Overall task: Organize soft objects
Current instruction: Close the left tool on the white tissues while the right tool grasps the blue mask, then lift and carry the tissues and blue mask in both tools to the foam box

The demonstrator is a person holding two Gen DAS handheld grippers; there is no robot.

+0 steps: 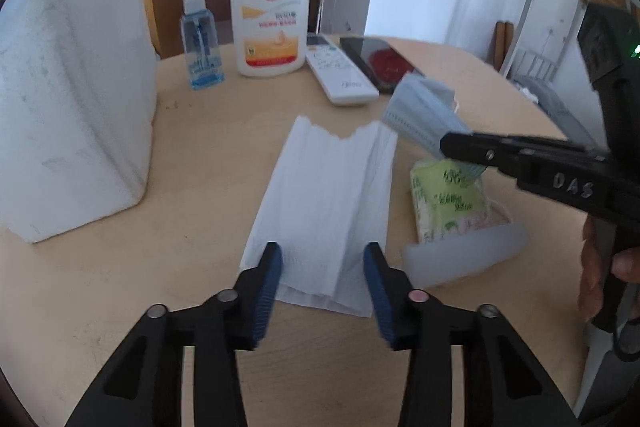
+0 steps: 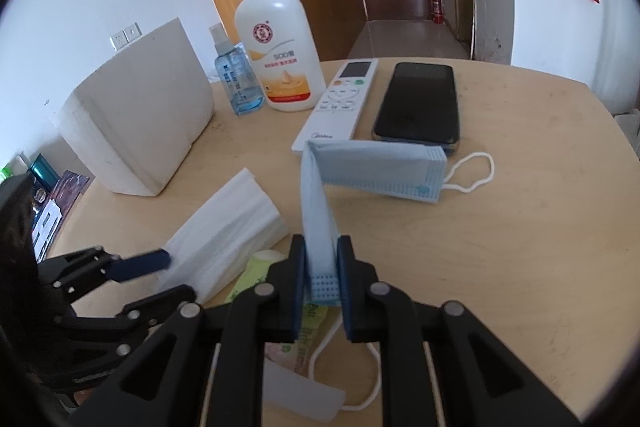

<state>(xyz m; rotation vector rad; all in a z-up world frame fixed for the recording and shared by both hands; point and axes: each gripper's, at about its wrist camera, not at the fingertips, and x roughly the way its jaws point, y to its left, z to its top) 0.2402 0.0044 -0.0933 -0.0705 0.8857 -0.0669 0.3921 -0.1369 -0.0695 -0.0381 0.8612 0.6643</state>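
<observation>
Right gripper point(image 2: 322, 277) clamps the face mask point(image 2: 376, 169) mid-worktop; left gripper point(image 1: 323, 281) gapes over the tissue stack point(image 1: 324, 195), needing closure next.

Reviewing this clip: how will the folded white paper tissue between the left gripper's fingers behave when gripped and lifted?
The folded white paper tissue would probably be floppy and very light: thin layers, ragged far edge. It may unfold or droop, since only one end lies between the open left gripper. It likely tears easily.

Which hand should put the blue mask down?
The right one, probably. The right gripper is already pinching the blue mask. The left gripper is open around the white tissue, gripping nothing.
</observation>
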